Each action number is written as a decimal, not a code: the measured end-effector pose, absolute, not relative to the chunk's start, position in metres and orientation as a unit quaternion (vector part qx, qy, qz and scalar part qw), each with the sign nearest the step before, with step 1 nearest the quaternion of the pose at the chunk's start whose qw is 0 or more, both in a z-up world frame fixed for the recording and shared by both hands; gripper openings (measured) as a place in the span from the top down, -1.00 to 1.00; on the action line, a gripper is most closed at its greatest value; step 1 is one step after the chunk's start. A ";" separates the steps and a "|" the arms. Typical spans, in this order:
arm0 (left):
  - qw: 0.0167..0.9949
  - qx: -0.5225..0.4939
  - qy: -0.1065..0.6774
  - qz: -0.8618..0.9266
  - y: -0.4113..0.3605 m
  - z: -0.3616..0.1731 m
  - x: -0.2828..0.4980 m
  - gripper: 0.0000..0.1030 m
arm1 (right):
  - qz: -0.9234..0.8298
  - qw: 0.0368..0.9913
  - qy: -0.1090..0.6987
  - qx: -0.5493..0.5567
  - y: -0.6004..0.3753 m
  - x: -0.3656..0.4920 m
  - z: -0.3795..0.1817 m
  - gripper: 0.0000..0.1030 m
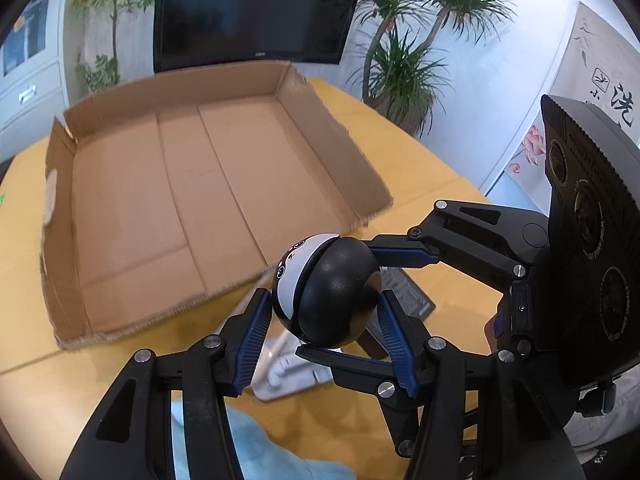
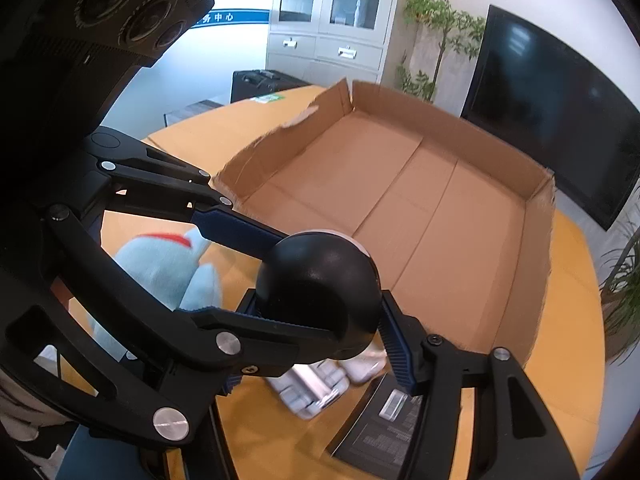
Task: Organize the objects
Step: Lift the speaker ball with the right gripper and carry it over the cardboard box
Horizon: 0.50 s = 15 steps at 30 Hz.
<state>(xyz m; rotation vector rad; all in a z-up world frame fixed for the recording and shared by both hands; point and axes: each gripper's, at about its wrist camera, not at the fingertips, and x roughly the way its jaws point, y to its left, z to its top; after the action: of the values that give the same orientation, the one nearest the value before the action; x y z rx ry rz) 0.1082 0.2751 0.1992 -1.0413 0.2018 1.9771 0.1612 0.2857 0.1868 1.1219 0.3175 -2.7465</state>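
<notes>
On the yellow-topped table [image 1: 420, 168] before the empty shallow cardboard tray [image 1: 192, 184] at frame centre, I have both left gripper [image 1: 326, 312] and right gripper [image 2: 320, 316] clamped on one round black-and-white panda-faced toy ball [image 1: 326, 288]; I judge uneven squeeze could pop its smooth curve loose.

Both hand-held grippers clamp one black ball [image 2: 320, 284]: the right hand-held gripper [image 2: 316, 320] from below, the left hand-held gripper [image 2: 288, 276] from the side. Behind sits an open cardboard box [image 2: 536, 240] (empty); a blurred, perhaps plush, blue toy [image 2: 168, 264] lies left.
</notes>
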 end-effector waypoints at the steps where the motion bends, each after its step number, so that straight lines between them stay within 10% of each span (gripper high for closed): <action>1: 0.435 -0.415 0.081 0.795 0.276 0.202 0.106 -0.05 | -0.919 0.077 0.108 0.372 0.286 0.159 0.189 -0.08; 15: 0.446 -0.408 0.072 0.793 0.284 0.207 0.063 -0.05 | -0.925 0.070 0.107 0.359 0.298 0.133 0.198 -0.08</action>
<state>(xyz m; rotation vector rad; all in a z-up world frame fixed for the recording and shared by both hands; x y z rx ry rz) 0.0632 0.2836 0.2066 -1.0110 0.1779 1.9642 0.1333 0.2980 0.1980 1.0804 0.3219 -2.7821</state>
